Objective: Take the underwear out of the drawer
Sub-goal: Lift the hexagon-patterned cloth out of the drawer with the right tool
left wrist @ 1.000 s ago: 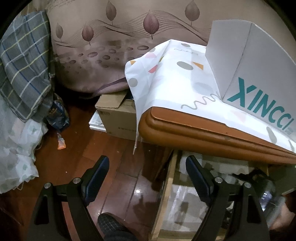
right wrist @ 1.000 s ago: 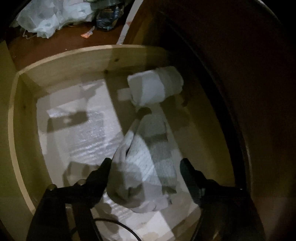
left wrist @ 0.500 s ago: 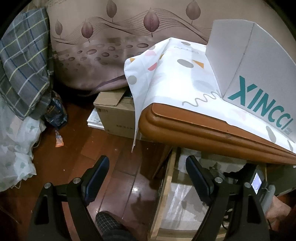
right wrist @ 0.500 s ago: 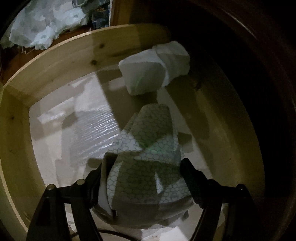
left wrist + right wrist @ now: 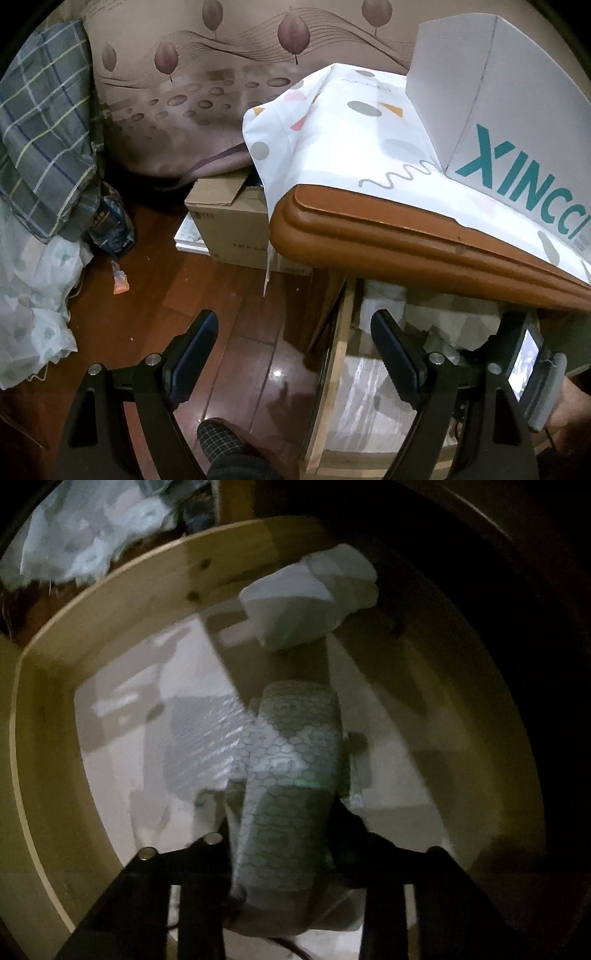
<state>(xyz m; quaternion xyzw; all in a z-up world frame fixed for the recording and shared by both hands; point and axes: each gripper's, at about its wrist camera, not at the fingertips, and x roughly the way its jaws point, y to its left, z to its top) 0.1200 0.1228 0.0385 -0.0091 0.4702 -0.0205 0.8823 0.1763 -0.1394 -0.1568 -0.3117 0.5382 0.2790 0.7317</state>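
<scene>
A grey carton printed "XINCC" stands on the clothed tabletop over the open wooden drawer. Mid-drawer, the right gripper has just closed on the honeycomb-print underwear; a white folded bundle lies near the far wall. The left gripper hangs open, empty, above bare floor beside the drawer's edge.

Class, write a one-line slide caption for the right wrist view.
Right gripper, jaws just closed, pinches patterned underwear inside the wooden drawer.
</scene>
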